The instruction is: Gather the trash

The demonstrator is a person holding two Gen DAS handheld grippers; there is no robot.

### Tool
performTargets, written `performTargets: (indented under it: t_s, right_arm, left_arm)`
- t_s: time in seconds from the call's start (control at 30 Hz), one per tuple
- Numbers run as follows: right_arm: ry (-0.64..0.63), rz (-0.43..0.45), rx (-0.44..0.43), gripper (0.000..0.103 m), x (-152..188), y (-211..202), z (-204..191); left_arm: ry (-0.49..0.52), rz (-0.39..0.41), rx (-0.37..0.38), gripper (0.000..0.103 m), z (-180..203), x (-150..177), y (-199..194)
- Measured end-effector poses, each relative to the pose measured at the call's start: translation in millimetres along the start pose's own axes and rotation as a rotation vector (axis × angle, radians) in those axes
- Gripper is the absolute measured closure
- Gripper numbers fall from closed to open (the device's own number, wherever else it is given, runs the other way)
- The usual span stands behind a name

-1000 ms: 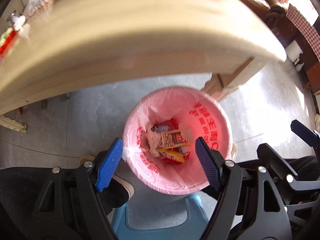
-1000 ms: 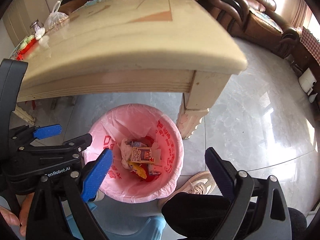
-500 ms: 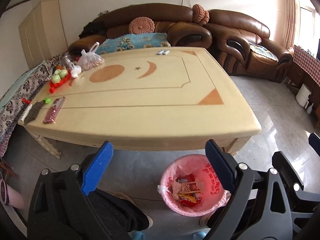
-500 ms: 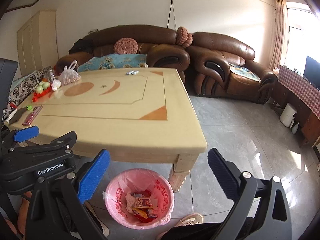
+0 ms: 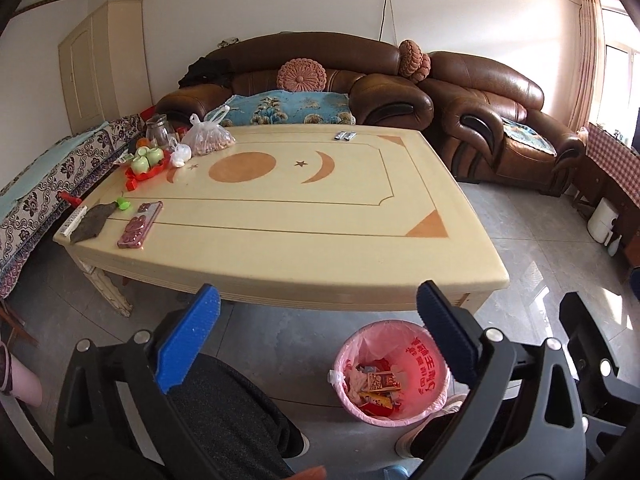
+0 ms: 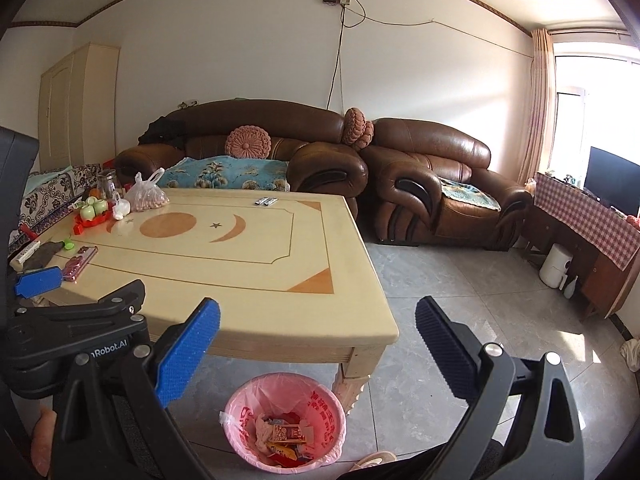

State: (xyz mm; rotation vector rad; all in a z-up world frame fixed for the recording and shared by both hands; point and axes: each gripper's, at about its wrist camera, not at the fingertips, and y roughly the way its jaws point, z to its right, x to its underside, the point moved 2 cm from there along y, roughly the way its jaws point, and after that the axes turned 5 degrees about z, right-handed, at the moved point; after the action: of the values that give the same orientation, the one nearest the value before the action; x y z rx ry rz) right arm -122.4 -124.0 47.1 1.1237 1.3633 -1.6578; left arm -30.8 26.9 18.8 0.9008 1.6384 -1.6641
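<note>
A bin with a pink liner (image 5: 416, 360) stands on the floor by the table's near right leg, with wrappers (image 5: 378, 384) piled inside. The right wrist view shows the same bin (image 6: 320, 404) and its wrappers (image 6: 286, 434) from higher up. My left gripper (image 5: 316, 320) hangs well above the floor; its jaws are opening and nothing is between them. My right gripper (image 6: 316, 328) is open and empty too. On the cream table (image 5: 280, 216) lie a pink packet (image 5: 140, 226), a dark cloth (image 5: 92, 222) and two small silver wrappers (image 5: 346, 135).
A red tray of green cups (image 5: 146, 162) and a plastic bag (image 5: 208, 138) sit at the table's far left. Brown sofas (image 6: 436, 184) line the back wall. A person's dark trouser leg (image 5: 224, 412) and shoe (image 6: 372, 460) are beside the bin. A checked cabinet (image 6: 592, 220) stands right.
Both views rose from looking down into the bin to looking across the table top. Both pairs of jaws spread wider, and the bin now sits low in each view.
</note>
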Motion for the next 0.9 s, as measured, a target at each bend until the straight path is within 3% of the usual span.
performTargets:
  t_s: [0.9]
  right_arm:
    - [0.026, 0.015, 0.044, 0.007, -0.3, -18.6, 15.5]
  left_arm:
    - [0.019, 0.059, -0.004, 0.007, 9.1, 2.3, -27.7]
